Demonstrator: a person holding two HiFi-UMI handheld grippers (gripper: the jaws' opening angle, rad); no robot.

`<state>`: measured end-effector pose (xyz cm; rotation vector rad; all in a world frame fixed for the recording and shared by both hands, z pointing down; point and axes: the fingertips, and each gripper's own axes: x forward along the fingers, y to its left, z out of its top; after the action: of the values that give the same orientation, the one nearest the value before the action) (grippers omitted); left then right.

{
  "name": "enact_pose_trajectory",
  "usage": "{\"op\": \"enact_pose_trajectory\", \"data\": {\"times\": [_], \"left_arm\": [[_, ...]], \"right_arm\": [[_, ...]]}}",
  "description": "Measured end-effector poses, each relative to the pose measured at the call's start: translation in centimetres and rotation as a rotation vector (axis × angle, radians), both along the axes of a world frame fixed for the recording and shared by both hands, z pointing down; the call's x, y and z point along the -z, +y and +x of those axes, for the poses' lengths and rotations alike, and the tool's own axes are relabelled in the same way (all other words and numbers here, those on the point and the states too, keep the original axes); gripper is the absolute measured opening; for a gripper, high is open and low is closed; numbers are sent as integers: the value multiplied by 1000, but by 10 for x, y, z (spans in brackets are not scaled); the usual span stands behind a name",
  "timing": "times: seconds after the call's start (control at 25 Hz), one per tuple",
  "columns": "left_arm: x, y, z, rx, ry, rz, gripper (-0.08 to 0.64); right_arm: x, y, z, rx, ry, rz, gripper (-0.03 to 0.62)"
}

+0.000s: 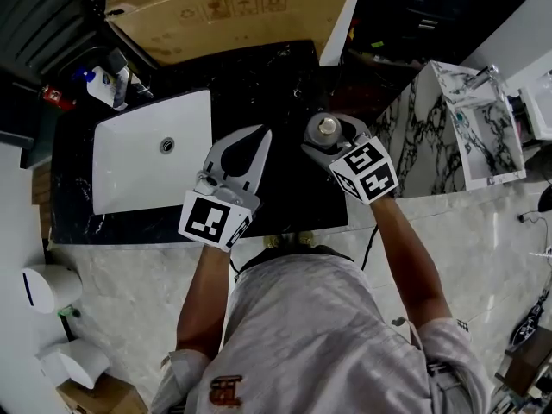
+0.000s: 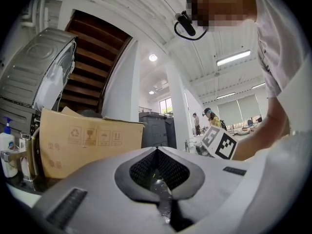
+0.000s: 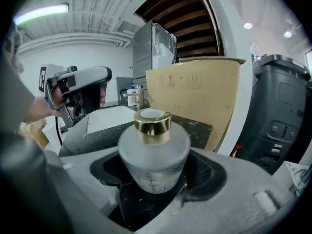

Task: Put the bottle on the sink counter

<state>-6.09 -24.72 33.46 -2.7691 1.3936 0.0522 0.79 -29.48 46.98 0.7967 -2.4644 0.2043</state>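
Right tongs (image 1: 329, 122): spread wide and clamped on the bottle (image 3: 154, 155). It's a frosted, rounded body with a gold cap, upright, seated in the pad cutouts on both sides. In the head view it sits over the black marble tabletop (image 1: 267, 84), right of the white sink basin (image 1: 129, 179) and close to the slab's right edge. Can't tell if its base touches the tabletop or hangs just above it.

Left tongs (image 1: 261, 136): tips together, nothing between them, only the teardrop gap behind the tips. They're over the tabletop between the basin and the right tongs, near both but touching neither.

Around it:
- The cardboard box (image 1: 224, 15) leans at the back of the tabletop, with handling symbols printed on its face.
- A pump dispenser (image 2: 6, 145) with a blue top stands at the far left corner, beyond the basin.
- The drain (image 1: 166, 145) is visible in the basin.
- A second marble vanity (image 1: 448, 119) stands off to the right, well apart from this one.
- A dark grey bin (image 3: 280, 111) is to the right of the box in the right gripper view.
- The left gripper view looks past the box toward the right gripper's marker cube (image 2: 220, 143).
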Motion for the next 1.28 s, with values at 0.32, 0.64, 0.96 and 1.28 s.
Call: {"op": "enact_pose_trajectory", "data": {"times": [0.32, 0.64, 0.96, 1.28], "left_arm": [[-5, -1, -5, -6, -5, -17, 0], [-7, -3, -8, -5, -6, -22, 0], [-10, -6, -9, -7, -5, -31, 0], [-9, -6, -4, -27, 0, -29, 0]], "right_arm": [[-22, -10, 1, -14, 30, -32, 330], [-27, -15, -3, -7, 20, -43, 330], [-27, -15, -6, 6, -18, -54, 331], [-8, -16, 4, -27, -68, -20, 379]]}}
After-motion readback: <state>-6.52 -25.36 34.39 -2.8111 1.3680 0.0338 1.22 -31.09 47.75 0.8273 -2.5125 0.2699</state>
